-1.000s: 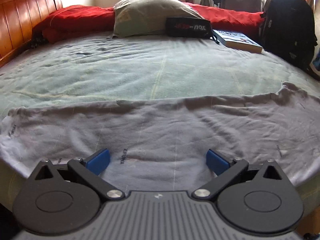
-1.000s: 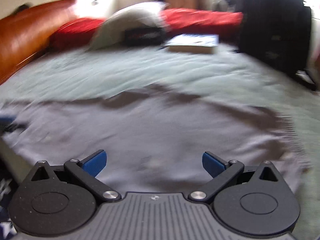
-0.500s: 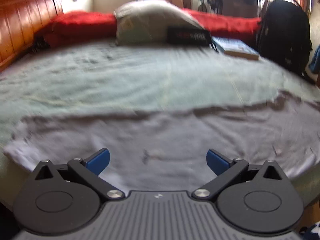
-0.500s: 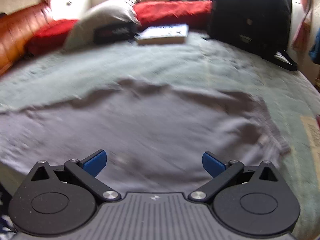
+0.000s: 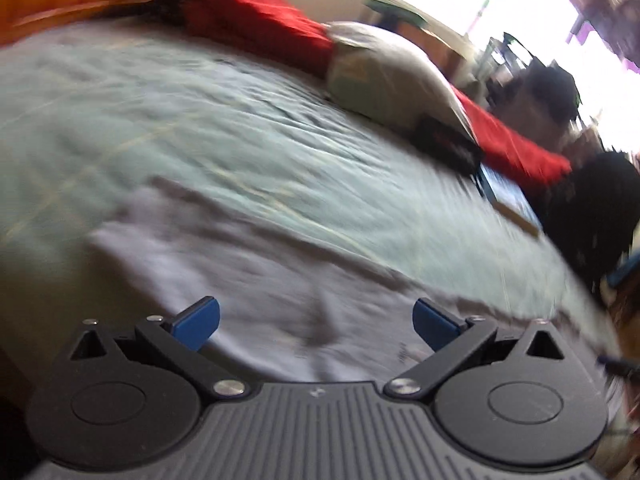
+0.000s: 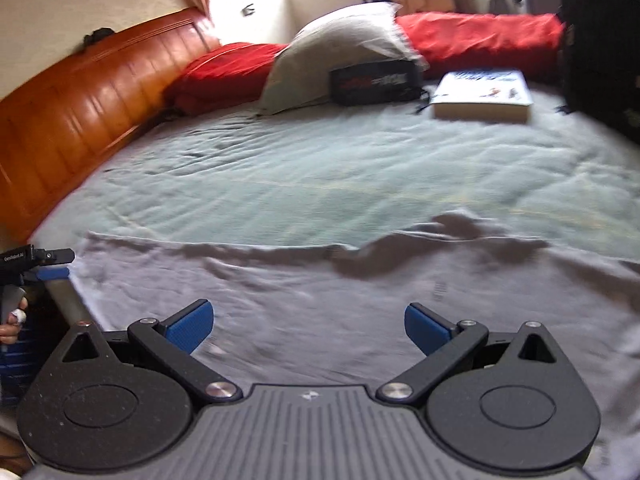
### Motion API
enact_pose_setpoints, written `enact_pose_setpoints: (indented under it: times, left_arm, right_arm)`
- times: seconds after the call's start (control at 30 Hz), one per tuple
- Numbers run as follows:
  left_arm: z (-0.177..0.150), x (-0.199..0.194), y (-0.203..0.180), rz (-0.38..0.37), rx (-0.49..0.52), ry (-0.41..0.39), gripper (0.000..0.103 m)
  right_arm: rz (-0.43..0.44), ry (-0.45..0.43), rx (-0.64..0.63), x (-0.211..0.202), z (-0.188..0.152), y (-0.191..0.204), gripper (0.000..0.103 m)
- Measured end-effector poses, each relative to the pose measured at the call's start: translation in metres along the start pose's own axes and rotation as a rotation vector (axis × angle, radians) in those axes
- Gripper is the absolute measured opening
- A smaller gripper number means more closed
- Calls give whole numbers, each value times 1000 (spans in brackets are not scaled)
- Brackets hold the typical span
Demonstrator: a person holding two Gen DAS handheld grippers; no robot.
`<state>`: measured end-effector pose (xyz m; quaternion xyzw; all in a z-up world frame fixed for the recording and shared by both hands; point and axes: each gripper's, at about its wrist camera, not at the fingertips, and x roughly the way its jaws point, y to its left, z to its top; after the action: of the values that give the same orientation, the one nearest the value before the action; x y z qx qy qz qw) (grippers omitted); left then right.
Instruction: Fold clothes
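While both claws are sitting spread wide with nothing in them, the right gripper is hovering over the grey cloth, which is lying flat along the near edge of the bed. The left gripper is tilting over the same cloth (that view's blurry). A pillow and book are sitting further back.

The cloth lies spread along the bed's near edge. At the far edge sit a pillow, a pouch before it, and a book (right of the pouch); the headboard runs along the left edge.
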<state>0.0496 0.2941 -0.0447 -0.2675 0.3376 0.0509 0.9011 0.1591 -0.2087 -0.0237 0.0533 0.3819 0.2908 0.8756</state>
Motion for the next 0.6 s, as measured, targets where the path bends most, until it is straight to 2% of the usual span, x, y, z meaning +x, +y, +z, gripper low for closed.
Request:
enact_pose_setpoints:
  times: [0.1,0.27,0.37,0.6]
  left_arm:
    - [1,-1,33,-31,-147,3,102]
    - [1,16,76,-107,-382,-7,102]
    - [2,27,88,-151,-456,-11,102]
    - [6,41,100,-197,-540,-69,102]
  right_arm:
    - [48,23,18,15,10,6,103]
    - [77,44,7,33,16,21,103]
    - [76,49,-9,37,13,27,103]
    - [66,78,33,47,7,23,103]
